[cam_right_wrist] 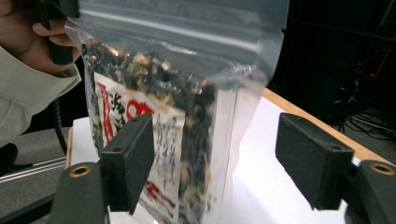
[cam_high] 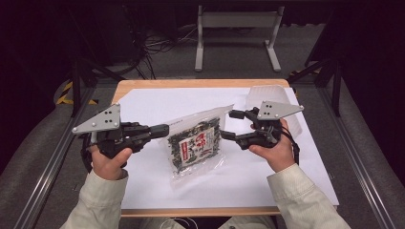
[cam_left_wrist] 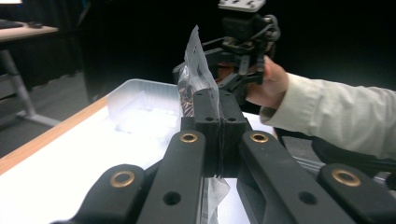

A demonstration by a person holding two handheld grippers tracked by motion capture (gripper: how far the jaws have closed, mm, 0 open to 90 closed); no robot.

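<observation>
A clear zip pouch (cam_high: 195,143) of dark dried flakes with a red-and-white label hangs tilted over the white-covered table (cam_high: 267,167). My left gripper (cam_high: 160,130) is shut on the pouch's upper left edge; in the left gripper view its jaws (cam_left_wrist: 218,109) pinch the thin plastic of the pouch (cam_left_wrist: 194,60) edge-on. My right gripper (cam_high: 231,125) stands open at the pouch's upper right corner. In the right gripper view the pouch (cam_right_wrist: 154,84) hangs between the spread jaws of my right gripper (cam_right_wrist: 224,158), close to the left pad (cam_right_wrist: 137,154) and apart from the right pad.
A clear plastic tray (cam_high: 272,95) sits at the table's back right, also behind the pouch as the tray (cam_left_wrist: 135,100) in the left gripper view. A metal frame stand (cam_high: 236,21) and cables lie on the floor beyond the table.
</observation>
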